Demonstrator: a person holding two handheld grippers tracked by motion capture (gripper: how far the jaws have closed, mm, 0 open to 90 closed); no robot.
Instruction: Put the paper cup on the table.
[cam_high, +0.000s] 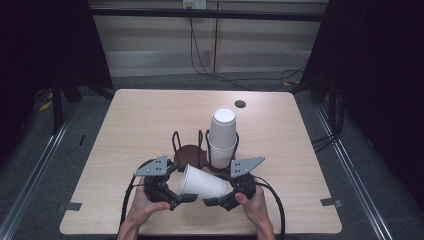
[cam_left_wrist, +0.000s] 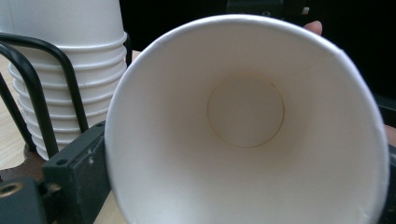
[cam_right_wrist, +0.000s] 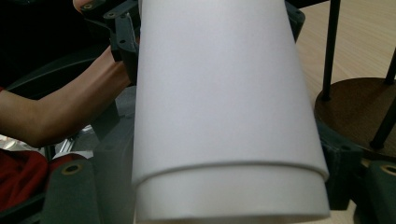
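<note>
High view: a white paper cup (cam_high: 201, 183) lies on its side between the two claws, just in front of the wire cup holder (cam_high: 192, 150) with its stack of cups (cam_high: 222, 137) on the surface (cam_high: 135, 120). The left claw (cam_high: 186, 198) stands released at the cup's mouth, its jaws apart beside the rim. The right claw (cam_high: 209, 202) sits at the cup's base end; whether it clamps I cannot tell. The step looks like a handover or separating nested cups; next, one claw must grip firmly without crushing the wall.

White paper cup (cam_high: 200, 183), empty, lying sideways above table, rim leftward
</note>
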